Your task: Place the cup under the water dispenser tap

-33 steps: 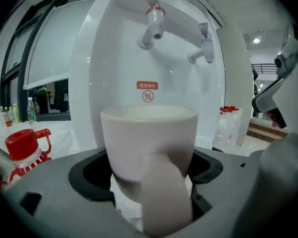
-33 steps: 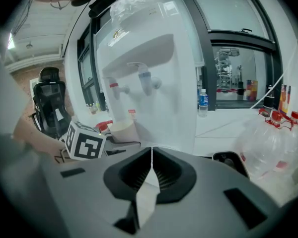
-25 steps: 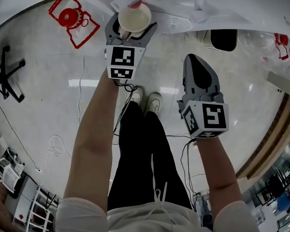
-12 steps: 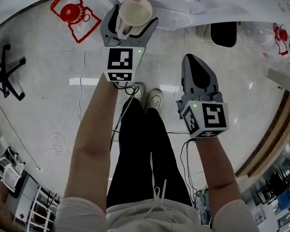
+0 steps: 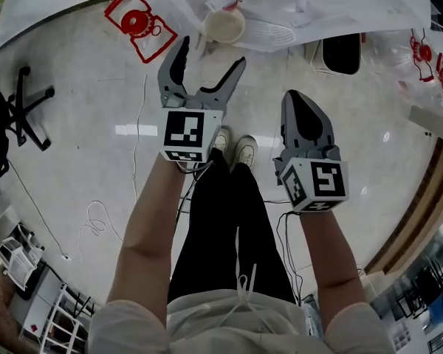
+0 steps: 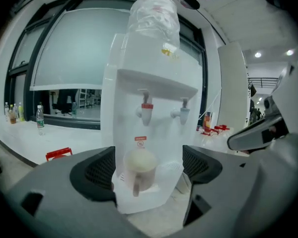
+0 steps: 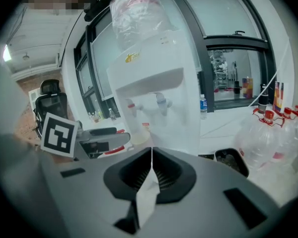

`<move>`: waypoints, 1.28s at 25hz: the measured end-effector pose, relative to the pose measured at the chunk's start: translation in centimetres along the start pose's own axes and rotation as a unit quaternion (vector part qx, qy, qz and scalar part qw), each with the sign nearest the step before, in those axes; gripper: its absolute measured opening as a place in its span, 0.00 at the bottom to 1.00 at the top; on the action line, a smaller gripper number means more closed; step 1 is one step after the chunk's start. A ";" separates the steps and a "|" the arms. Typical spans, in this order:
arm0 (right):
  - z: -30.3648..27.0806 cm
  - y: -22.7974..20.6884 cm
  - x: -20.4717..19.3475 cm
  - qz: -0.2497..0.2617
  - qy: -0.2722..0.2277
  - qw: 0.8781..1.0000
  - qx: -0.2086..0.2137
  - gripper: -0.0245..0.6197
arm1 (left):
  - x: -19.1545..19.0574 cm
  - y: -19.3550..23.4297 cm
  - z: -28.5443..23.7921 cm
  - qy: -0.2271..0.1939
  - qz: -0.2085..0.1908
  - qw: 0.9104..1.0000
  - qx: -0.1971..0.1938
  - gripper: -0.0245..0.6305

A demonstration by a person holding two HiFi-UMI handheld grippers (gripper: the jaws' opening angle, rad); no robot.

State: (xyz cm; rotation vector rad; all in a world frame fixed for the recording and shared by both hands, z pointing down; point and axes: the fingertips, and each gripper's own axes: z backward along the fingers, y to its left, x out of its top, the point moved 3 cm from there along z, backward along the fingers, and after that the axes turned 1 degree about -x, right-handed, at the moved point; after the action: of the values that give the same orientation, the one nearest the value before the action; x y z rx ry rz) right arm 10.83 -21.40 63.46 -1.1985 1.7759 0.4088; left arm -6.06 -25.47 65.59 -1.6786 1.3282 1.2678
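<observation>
Cup [image 6: 139, 168] under the red tap [image 6: 146, 112], my left gripper [image 5: 210, 52] with jaws spread wide.
I see the cup standing on the dispenser [image 6: 154, 78] just ahead of the left jaws, centred in their gap and touching neither. My right gripper [image 5: 298, 103] has its jaws pressed together on nothing, with the cup ahead-left of them.

1. Head view: set on the person's head, facing steeply down past both forearms to the floor. The left gripper [image 5: 212, 51] and right gripper [image 5: 297, 96] lie near; the water dispenser [image 5: 295, 9] lies along the top edge.
2. Left gripper view: looks along its jaws, square onto the dispenser's front, close. The cup [image 6: 139, 170] sits centre frame.
3. Right gripper view: faces the same dispenser obliquely, from further right.
4. Shared: the dispenser appears in all three views, and the right gripper view also takes in the left gripper.
</observation>
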 end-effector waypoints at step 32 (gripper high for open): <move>20.3 13.7 29.8 0.092 -0.216 0.972 0.002 0.08 | 34.5 -6.5 21.3 -0.133 -0.052 0.987 -0.070 0.07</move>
State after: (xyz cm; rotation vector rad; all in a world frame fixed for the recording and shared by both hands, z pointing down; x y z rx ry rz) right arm 6.45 -17.33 25.35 -0.8629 1.5057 0.7171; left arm -5.23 -16.11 25.61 -1.5838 1.0005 1.4925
